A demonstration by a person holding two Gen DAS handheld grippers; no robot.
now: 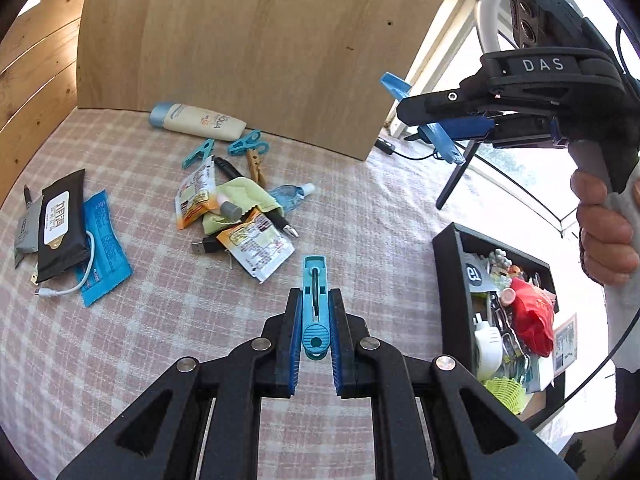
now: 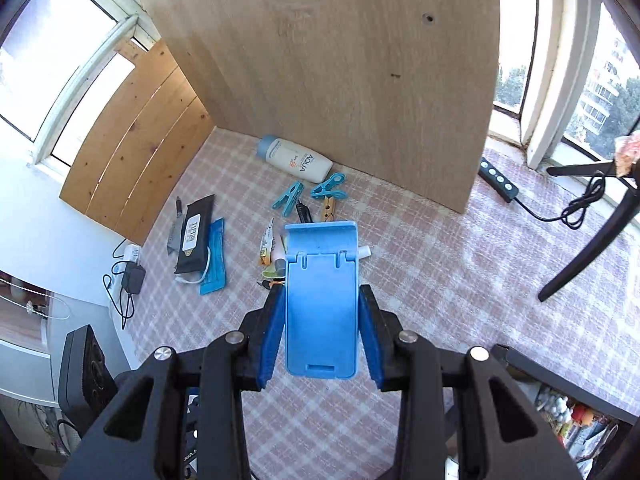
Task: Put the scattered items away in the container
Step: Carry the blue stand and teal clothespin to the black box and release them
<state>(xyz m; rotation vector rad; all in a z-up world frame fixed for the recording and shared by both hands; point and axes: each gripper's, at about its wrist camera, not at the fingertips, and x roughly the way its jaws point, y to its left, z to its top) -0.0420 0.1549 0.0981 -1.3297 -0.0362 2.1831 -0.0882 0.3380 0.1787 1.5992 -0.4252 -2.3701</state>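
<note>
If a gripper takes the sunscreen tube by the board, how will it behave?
The sunscreen tube lies flat against the board, so it probably will not roll far. Its body looks like soft plastic and may yield under the pads. The glossy surface could slip, so a grip near the cap seems safer.

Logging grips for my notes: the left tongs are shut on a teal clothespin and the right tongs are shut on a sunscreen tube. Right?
Not quite. The left tongs do clamp the teal clothespin, but the right tongs hold a blue folding phone stand, as the right wrist view shows. The sunscreen tube lies on the checked cloth.
</note>
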